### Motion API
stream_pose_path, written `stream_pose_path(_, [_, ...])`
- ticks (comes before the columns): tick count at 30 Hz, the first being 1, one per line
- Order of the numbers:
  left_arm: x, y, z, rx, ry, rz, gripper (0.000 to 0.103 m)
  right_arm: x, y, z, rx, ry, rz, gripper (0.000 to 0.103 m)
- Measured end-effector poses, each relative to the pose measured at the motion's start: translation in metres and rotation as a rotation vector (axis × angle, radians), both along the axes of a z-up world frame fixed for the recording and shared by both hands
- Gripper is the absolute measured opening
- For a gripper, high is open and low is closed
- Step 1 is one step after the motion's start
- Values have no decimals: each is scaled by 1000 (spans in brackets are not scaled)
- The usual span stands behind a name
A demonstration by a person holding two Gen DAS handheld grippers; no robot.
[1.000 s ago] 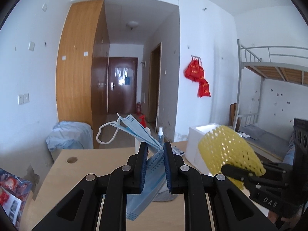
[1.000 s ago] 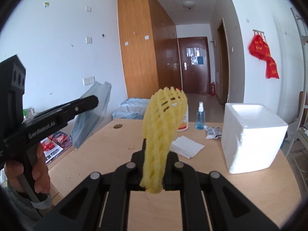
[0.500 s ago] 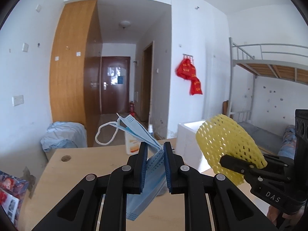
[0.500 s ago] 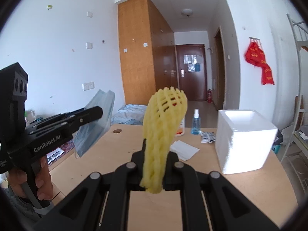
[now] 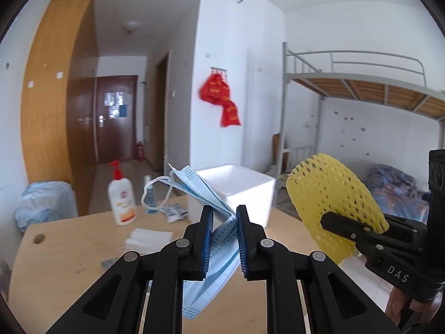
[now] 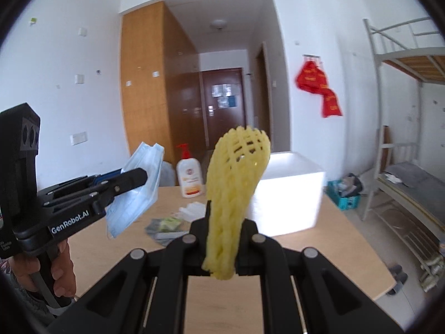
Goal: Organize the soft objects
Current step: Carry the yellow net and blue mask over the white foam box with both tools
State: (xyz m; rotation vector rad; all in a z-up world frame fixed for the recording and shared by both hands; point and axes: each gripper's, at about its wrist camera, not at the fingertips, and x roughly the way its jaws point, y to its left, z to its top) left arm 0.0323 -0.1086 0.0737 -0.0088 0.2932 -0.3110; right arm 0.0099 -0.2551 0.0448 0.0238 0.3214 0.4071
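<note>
Left gripper point(image 5: 224, 217) pinches face mask point(image 5: 211, 253), right gripper point(image 6: 224, 222) pinches foam net point(image 6: 236, 183); limp mask may slip before reaching the box point(image 5: 244, 192).

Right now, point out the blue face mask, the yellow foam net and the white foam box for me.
blue face mask point(image 5: 211, 253), left wrist view, on its pleated body below the pads.
yellow foam net point(image 6: 236, 183), right wrist view, on the mesh's middle.
white foam box point(image 6: 289, 203), right wrist view, on its front wall.
</note>
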Motion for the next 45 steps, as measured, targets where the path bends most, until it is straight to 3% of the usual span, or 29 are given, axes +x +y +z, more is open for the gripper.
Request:
stream_pose_path(6, [3, -14, 1, -5, -2, -43, 18, 0, -14, 0, 8, 10, -58, 12])
stream_pose_path(20, [27, -17, 4, -10, 20, -44, 18, 22, -16, -4, 16, 23, -63, 12])
stream_pose_path(45, [150, -48, 4, -8, 106, -84, 18, 118, -17, 2, -16, 68, -39, 12])
